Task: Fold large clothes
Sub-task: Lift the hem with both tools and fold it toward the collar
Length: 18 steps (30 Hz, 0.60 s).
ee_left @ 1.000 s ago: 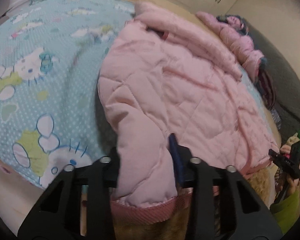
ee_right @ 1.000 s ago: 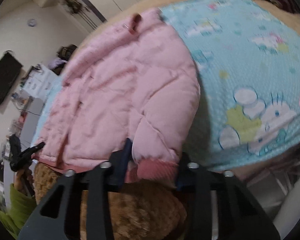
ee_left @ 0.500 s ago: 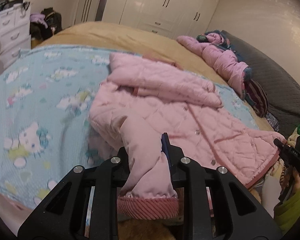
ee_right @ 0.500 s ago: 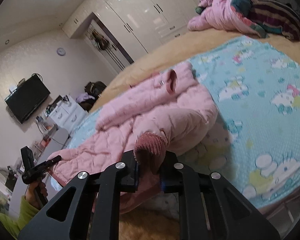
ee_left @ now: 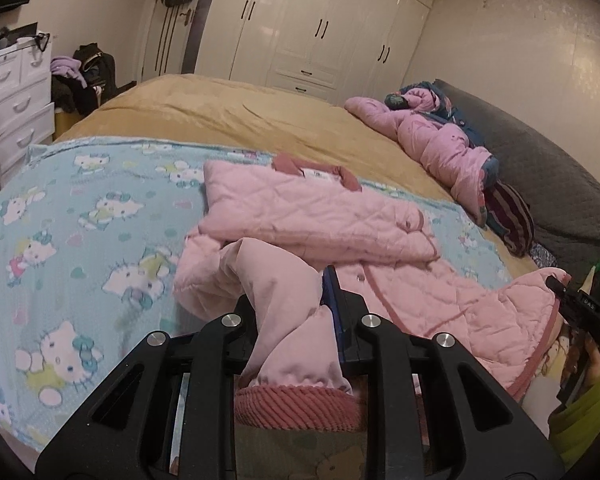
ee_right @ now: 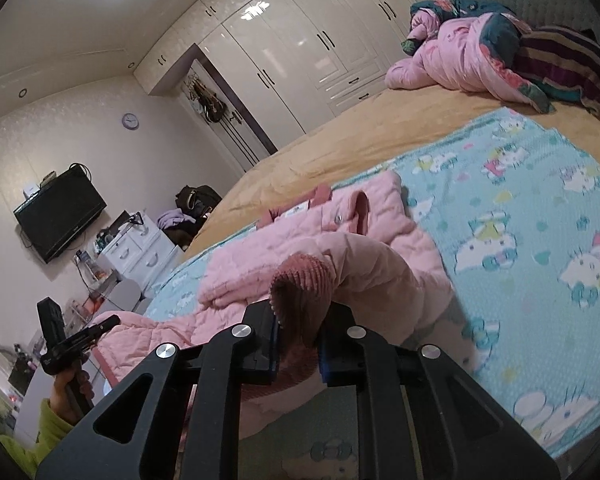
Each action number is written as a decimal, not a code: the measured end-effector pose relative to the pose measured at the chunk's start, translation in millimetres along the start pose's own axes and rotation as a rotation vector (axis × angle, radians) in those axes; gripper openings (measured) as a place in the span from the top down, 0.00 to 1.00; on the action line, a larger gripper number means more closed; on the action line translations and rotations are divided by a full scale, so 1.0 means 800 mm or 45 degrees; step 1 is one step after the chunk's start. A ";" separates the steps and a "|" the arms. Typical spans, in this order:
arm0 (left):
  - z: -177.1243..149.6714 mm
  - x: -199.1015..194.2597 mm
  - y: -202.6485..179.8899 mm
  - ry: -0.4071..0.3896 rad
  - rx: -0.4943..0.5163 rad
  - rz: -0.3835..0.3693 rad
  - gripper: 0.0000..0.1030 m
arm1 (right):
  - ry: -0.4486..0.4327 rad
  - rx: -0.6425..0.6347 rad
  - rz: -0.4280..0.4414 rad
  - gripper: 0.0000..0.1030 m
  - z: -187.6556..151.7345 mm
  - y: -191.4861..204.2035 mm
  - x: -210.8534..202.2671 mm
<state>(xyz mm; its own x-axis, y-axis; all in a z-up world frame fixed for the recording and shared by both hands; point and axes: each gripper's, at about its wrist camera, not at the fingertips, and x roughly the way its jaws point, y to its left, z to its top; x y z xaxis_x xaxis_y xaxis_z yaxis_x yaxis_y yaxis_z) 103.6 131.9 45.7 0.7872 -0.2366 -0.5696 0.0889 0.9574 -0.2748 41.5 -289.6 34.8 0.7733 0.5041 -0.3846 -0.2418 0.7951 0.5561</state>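
**Both sleeve ends raised off the bed**

Since a second ago both of my hands have risen, and the view that was filled with quilted fabric now takes in the far wardrobe doors (ee_left: 320, 40). Both sets of jaws have just been closing, with fabric between them.

My left gripper (ee_left: 296, 312) has its jaws narrow and clamped on one sleeve of the pink jacket (ee_left: 320, 216), with the ribbed cuff (ee_left: 296, 404) hanging below the fingers on the near side. My right gripper (ee_right: 298, 344) is likewise narrow and clamped on the other sleeve, its ribbed cuff (ee_right: 304, 276) standing up above the fingers.

The jacket's body lies spread on the blue cartoon-print blanket (ee_left: 80, 240), which covers the near part of the bed (ee_left: 240, 112). Its collar points to the far side. One front panel is folded across the chest.

Further pink clothing (ee_left: 432, 140) lies heaped at the far right of the bed, well apart from the jacket. A white drawer unit (ee_left: 16, 100) stands at the far left.
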 end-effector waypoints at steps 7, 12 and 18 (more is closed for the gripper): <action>0.040 0.012 0.006 -0.040 -0.002 0.001 0.85 | -0.035 0.000 0.019 0.87 0.046 -0.003 0.023; 0.080 0.025 0.015 -0.068 -0.013 0.001 0.85 | -0.058 -0.018 0.031 0.87 0.090 -0.001 0.045; 0.123 0.048 0.029 -0.083 -0.031 0.015 0.85 | -0.093 -0.035 0.036 0.87 0.155 0.002 0.086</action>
<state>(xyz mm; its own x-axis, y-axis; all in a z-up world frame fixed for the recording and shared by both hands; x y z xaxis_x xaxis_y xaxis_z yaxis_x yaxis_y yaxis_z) 196.3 161.3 93.7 0.8264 -0.2132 -0.5212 0.0652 0.9555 -0.2876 167.1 -295.2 100.2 0.8063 0.5013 -0.3140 -0.2790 0.7904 0.5453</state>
